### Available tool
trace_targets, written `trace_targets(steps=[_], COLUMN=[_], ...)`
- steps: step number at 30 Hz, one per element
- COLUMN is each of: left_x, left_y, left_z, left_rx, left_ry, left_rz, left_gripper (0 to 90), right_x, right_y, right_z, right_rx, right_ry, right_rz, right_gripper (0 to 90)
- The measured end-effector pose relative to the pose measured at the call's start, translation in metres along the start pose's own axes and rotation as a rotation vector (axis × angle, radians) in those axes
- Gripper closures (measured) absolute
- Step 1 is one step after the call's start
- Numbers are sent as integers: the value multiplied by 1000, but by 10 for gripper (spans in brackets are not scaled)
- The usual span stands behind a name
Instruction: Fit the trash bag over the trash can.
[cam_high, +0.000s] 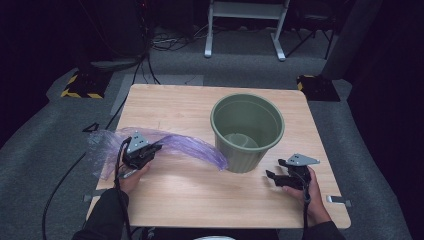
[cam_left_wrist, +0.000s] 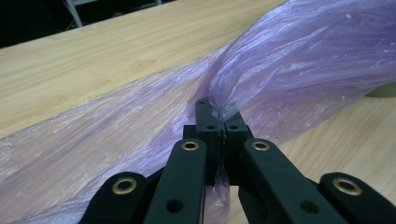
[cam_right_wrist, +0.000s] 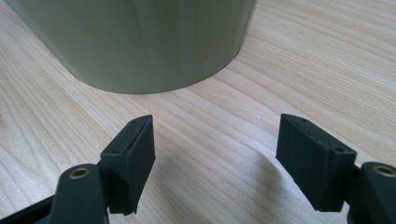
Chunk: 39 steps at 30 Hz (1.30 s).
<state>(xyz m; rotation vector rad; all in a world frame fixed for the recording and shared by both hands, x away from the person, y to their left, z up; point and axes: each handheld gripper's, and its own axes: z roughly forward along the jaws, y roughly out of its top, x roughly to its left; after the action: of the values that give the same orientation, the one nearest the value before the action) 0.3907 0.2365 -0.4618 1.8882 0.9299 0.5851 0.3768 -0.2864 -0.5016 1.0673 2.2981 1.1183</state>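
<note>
— Grey carpet runs all round a pale wooden table (cam_high: 200, 195), with dark stands and cables at the far side. What lies on it?

— A green bucket (cam_high: 247, 131) stands upright right of the middle. A purple plastic bag (cam_high: 185, 145), crumpled long, stretches from the left edge to the bucket's near-left foot.

— And the left gripper (cam_high: 152, 149)?

— At the near left, jaws pressed together on a fold of the bag; the left gripper view shows the film pinched between them.

— The right gripper (cam_high: 276, 169)?

— Near right, just beside the bucket, jaws spread wide over bare wood, holding nothing.
</note>
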Motion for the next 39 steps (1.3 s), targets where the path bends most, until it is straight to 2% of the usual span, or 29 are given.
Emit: trace_targets(steps=[10, 12, 17, 20, 23, 28, 39], left_x=[7, 9, 22, 25, 28, 30, 29], left_y=[13, 16, 23, 25, 30, 35, 53], left_z=[4, 4, -1, -4, -10, -16, -26], left_rx=[-38, -41, -82, -99, -132, -160, -196], left_ry=[9, 15, 30, 36, 30, 16, 19], left_rz=[-11, 1, -42, -45, -66, -73, -74], left_gripper=[892, 892, 892, 892, 891, 892, 892], right_x=[0, 0, 1, 1, 2, 3, 4], right_y=[0, 0, 1, 1, 0, 1, 1], right_z=[0, 0, 1, 1, 1, 2, 3], right_rx=[1, 2, 13, 12, 17, 28, 37], right_ry=[7, 8, 6, 4, 5, 2, 3], right_rz=[-6, -8, -12, -11, -8, -21, -27], right_gripper=[281, 280, 280, 283, 286, 295, 310])
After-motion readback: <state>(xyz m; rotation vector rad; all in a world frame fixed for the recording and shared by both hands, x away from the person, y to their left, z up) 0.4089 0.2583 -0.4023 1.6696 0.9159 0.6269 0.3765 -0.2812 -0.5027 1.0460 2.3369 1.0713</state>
